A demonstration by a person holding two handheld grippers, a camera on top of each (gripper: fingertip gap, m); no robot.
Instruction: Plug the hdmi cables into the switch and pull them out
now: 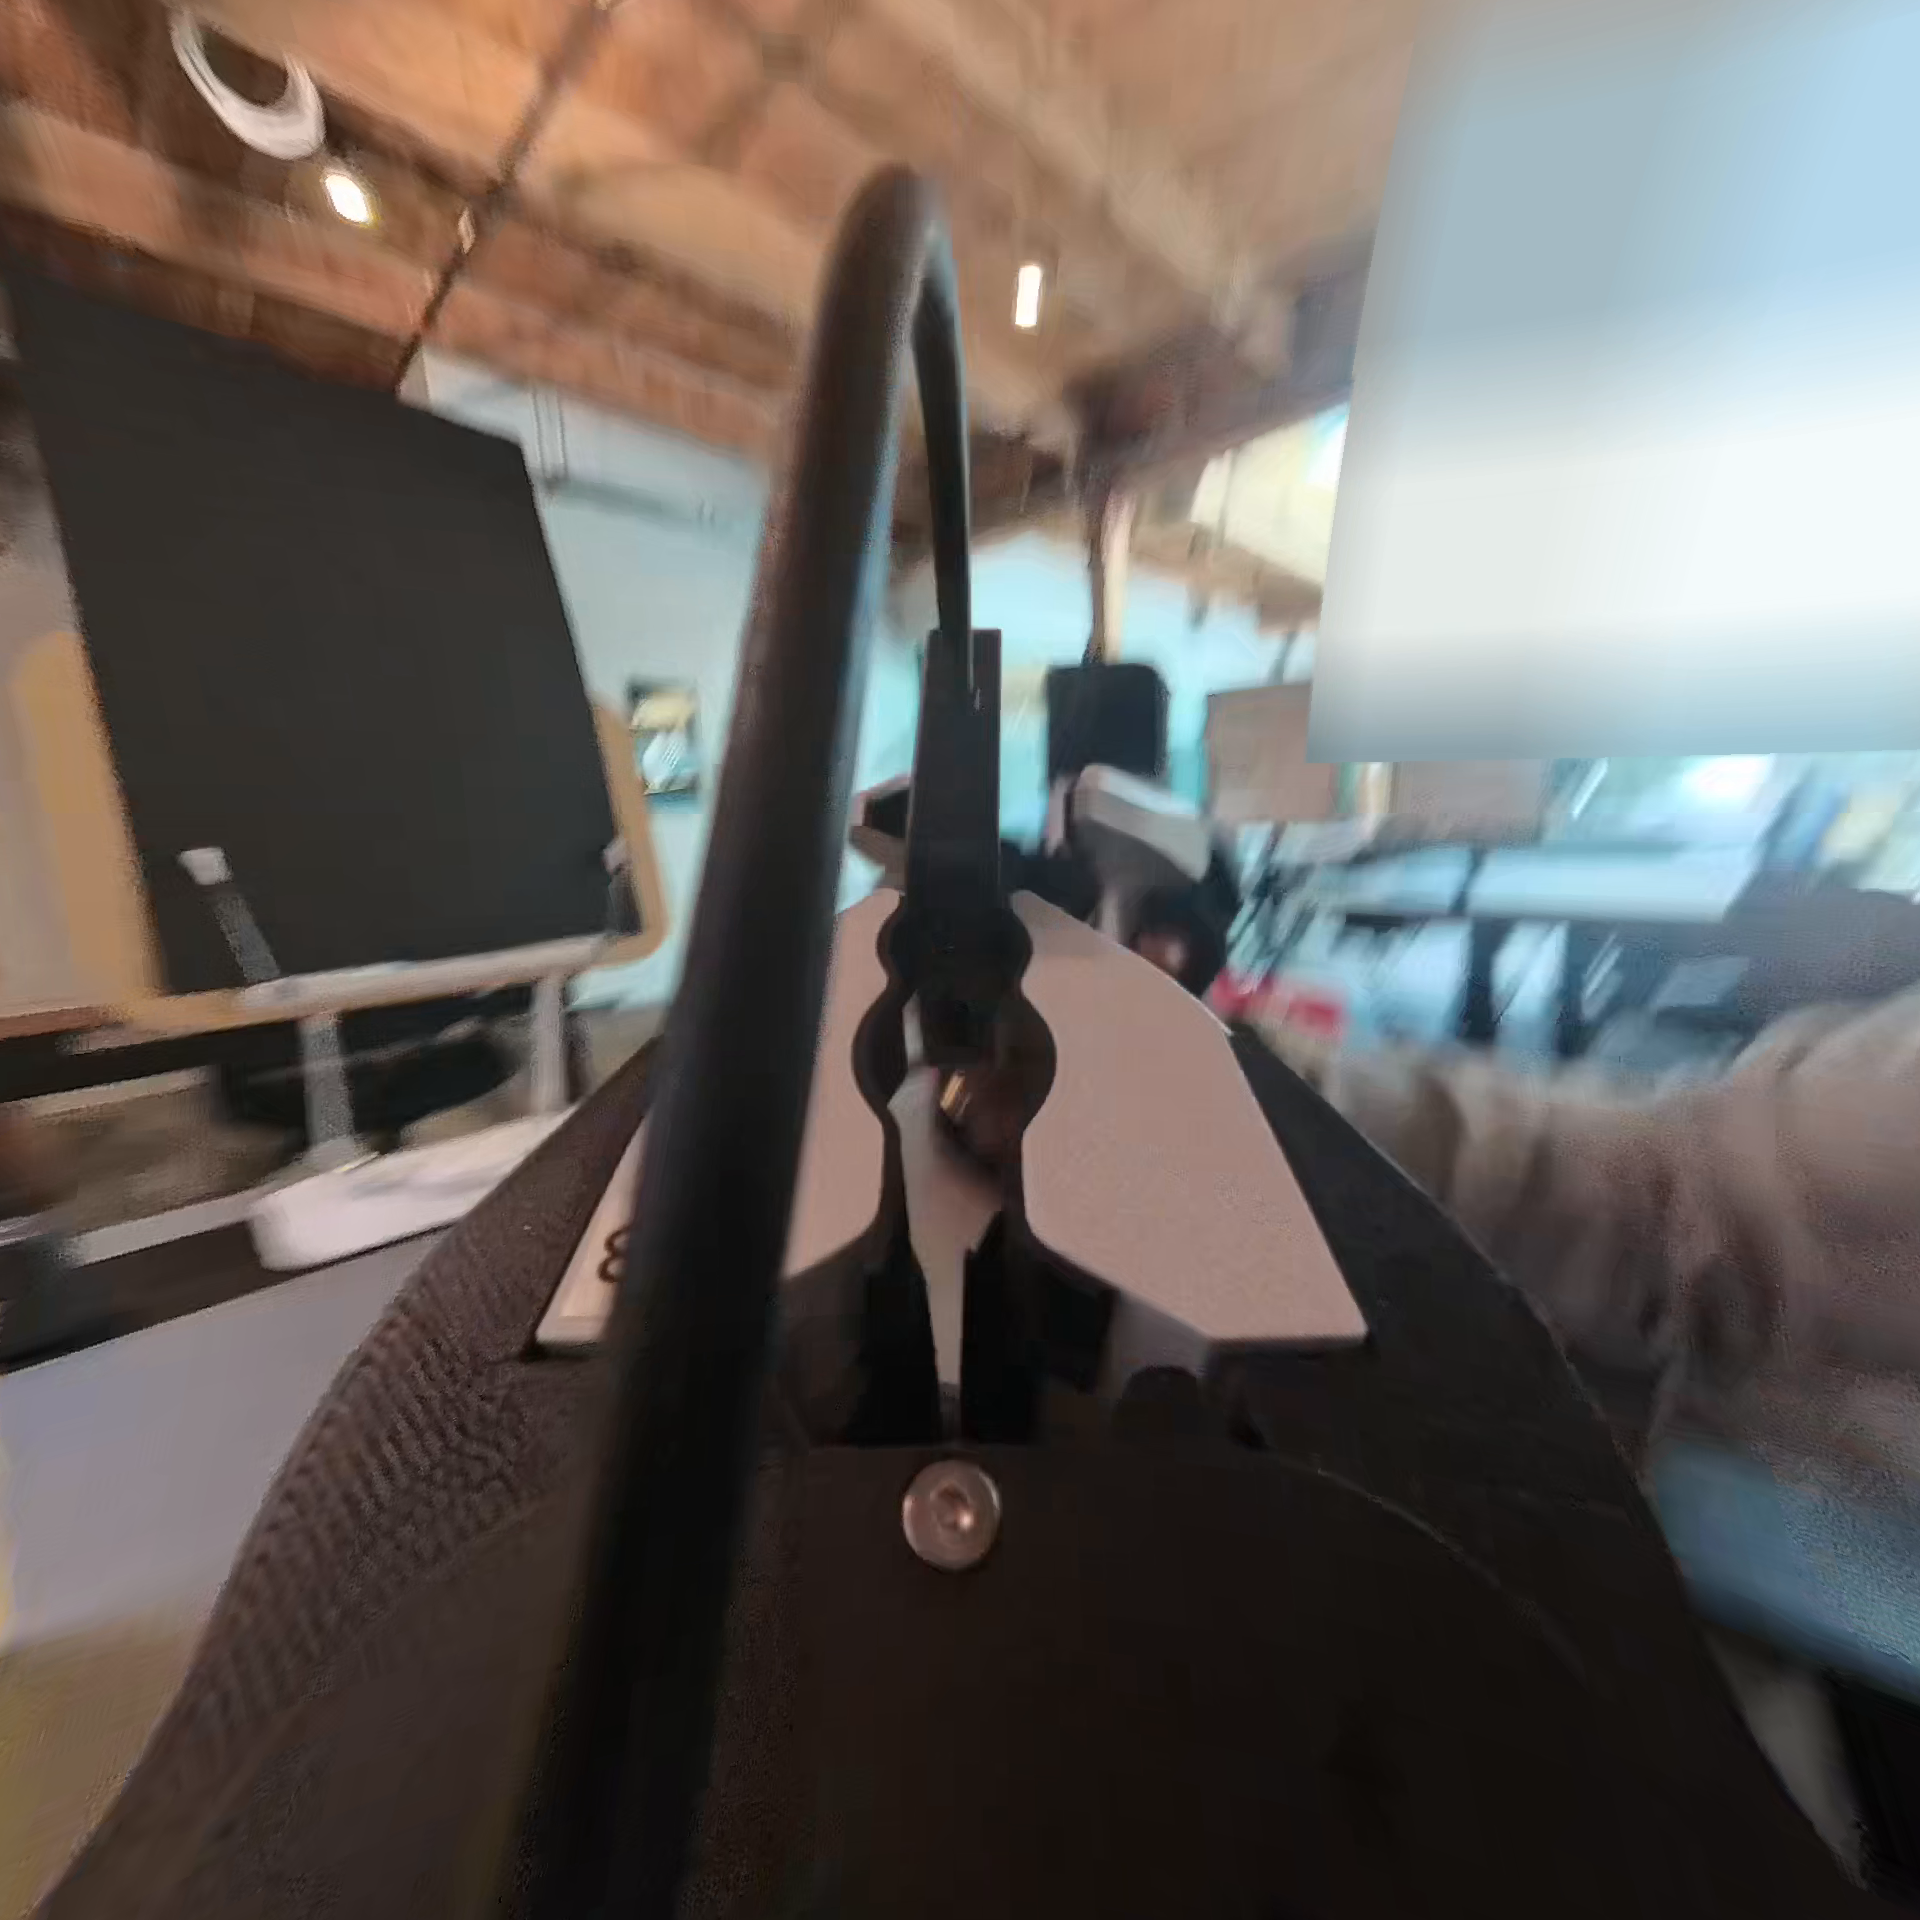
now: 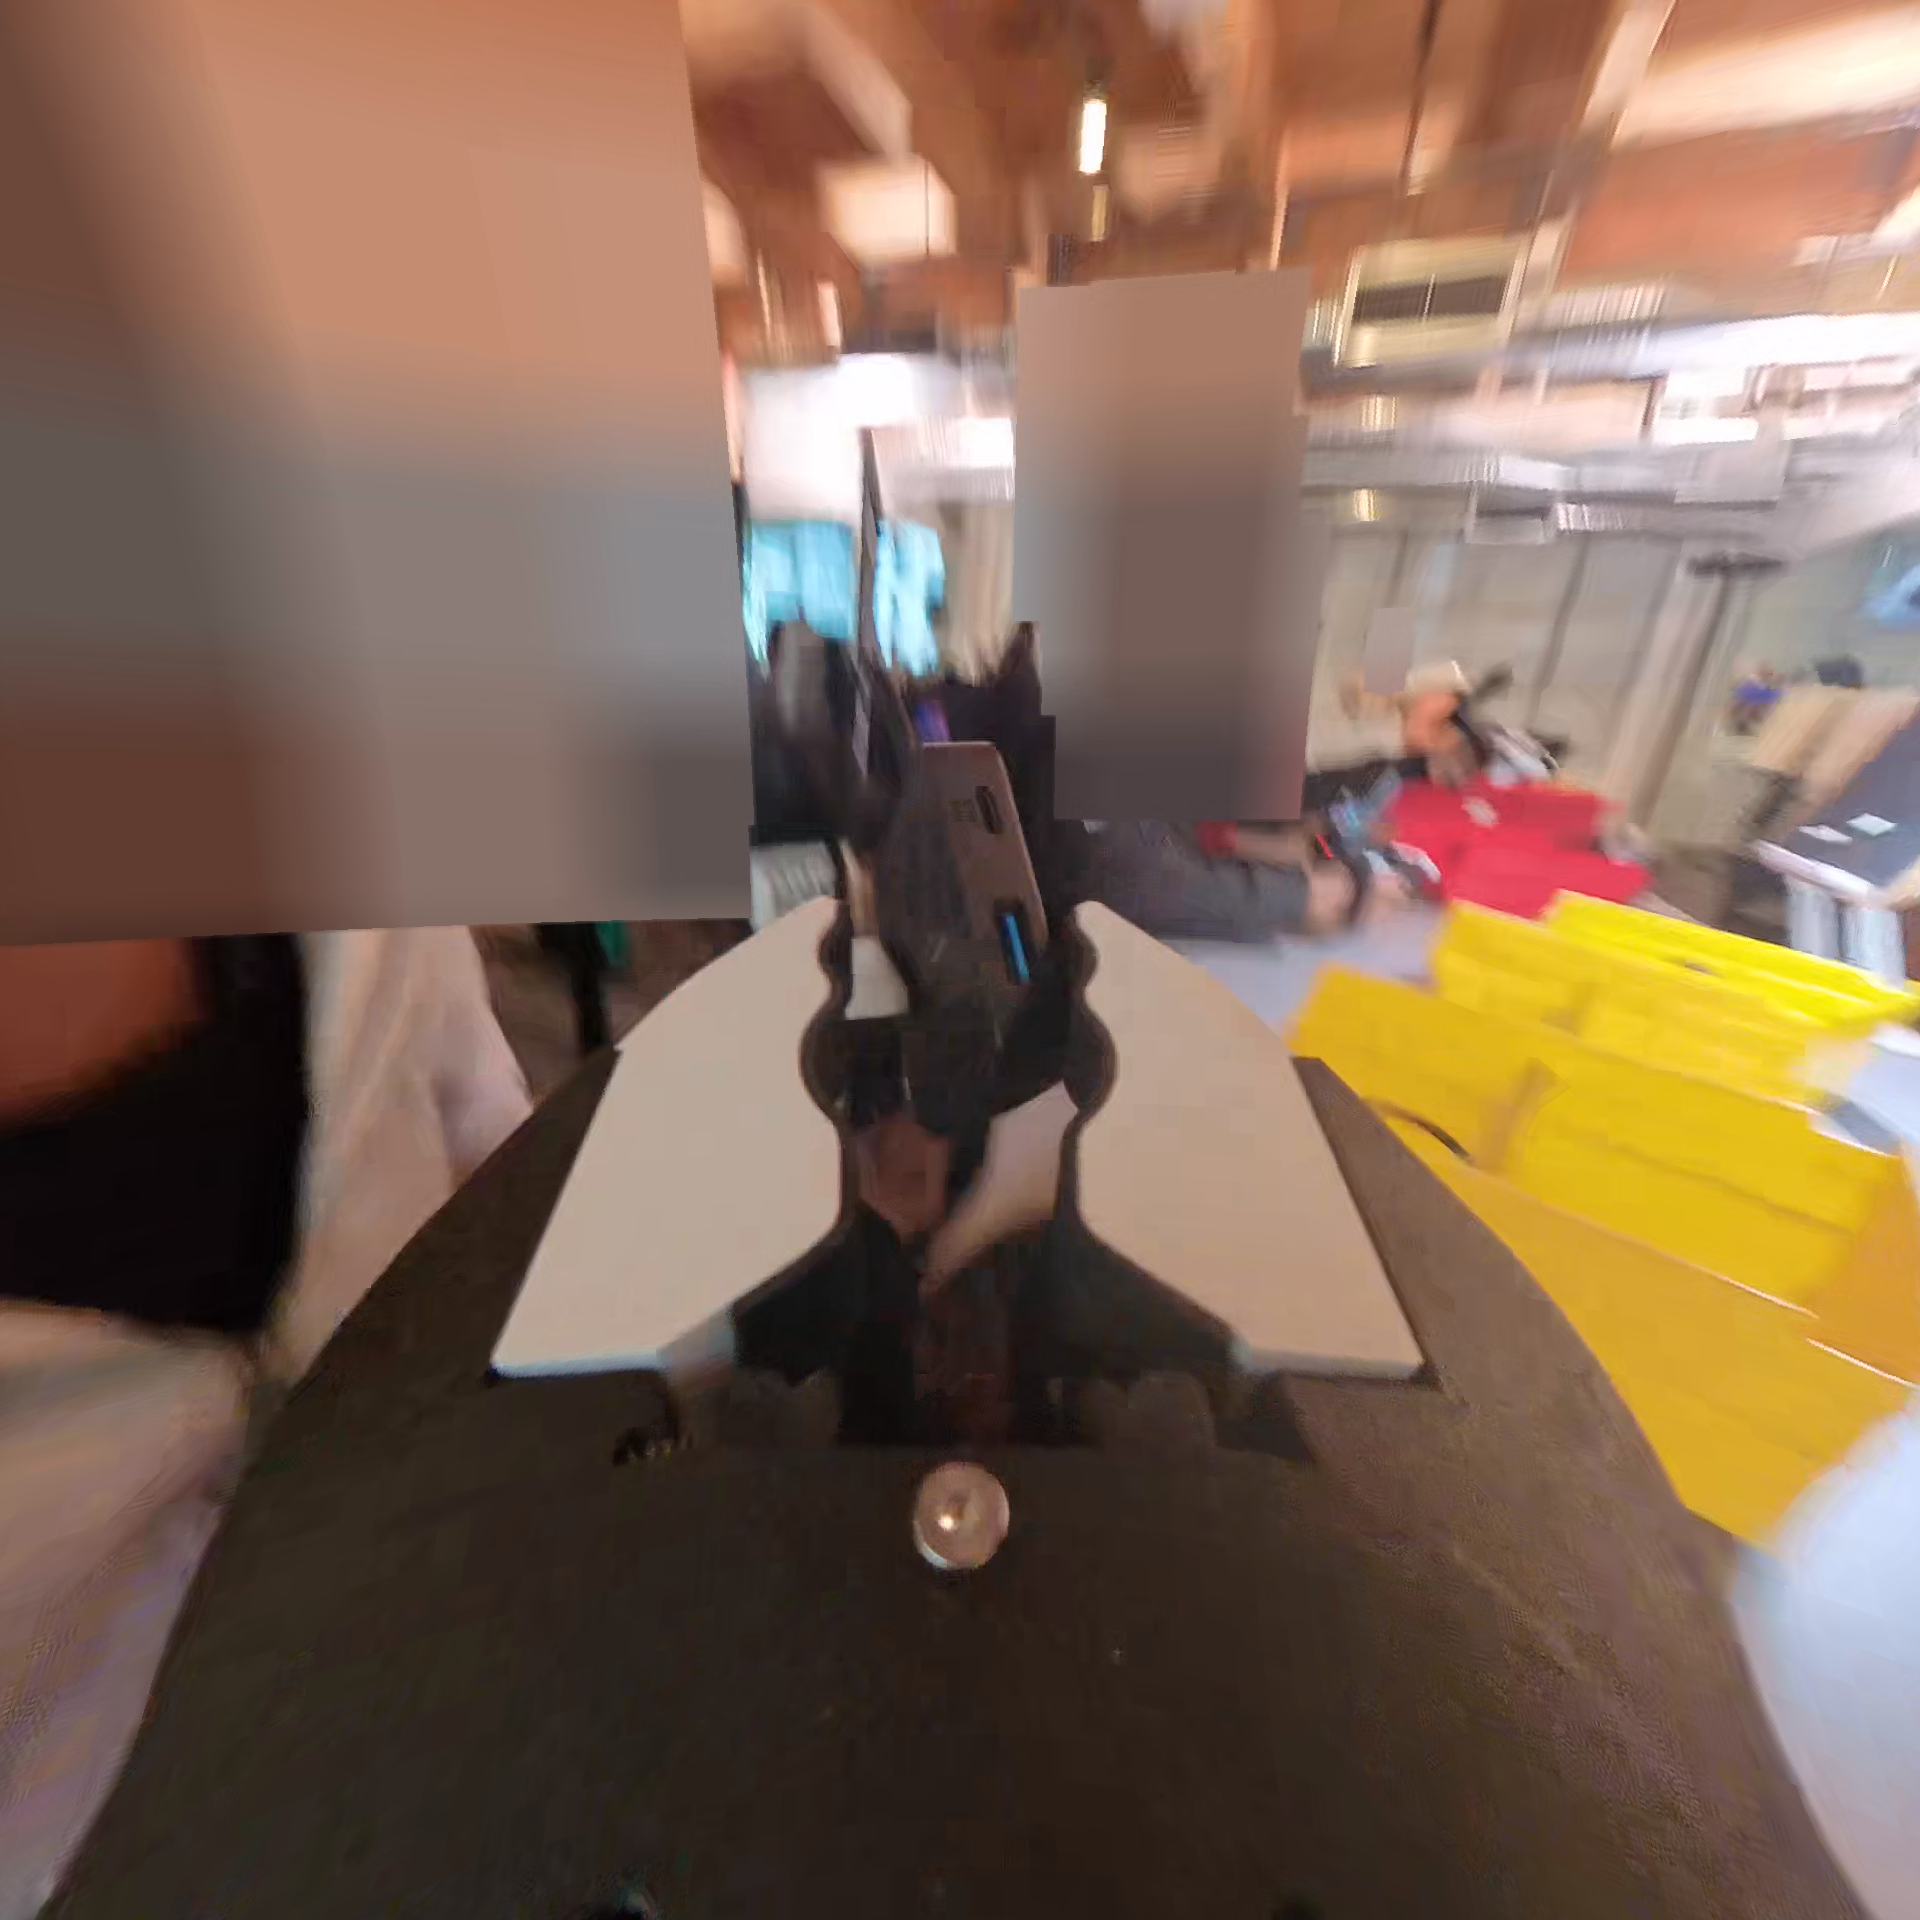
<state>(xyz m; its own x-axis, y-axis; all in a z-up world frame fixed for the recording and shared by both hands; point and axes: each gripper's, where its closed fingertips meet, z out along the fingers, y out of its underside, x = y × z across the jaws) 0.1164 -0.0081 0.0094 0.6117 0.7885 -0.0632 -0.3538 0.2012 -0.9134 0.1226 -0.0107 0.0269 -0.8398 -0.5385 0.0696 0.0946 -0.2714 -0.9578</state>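
Observation:
In the left wrist view my left gripper [image 1: 951, 935] is shut on a black HDMI plug [image 1: 951, 790] that sticks out past the fingertips. Its thick black cable [image 1: 831, 540] arches up and back over the gripper toward the camera. In the right wrist view my right gripper [image 2: 951, 997] is shut on a dark grey switch [image 2: 961, 883], held edge-up. A side face of the switch shows a small dark port and a blue port. Both views are tilted up toward the ceiling and motion-blurred. Plug and switch are apart.
A black monitor [image 1: 312, 665] on a white stand sits at the left on a desk. A person's sleeve [image 1: 1662, 1195] is at the right. Yellow bins [image 2: 1621, 1143] and red bins [image 2: 1507, 852] lie to the right. A person in light clothing [image 2: 395, 1091] stands at the left.

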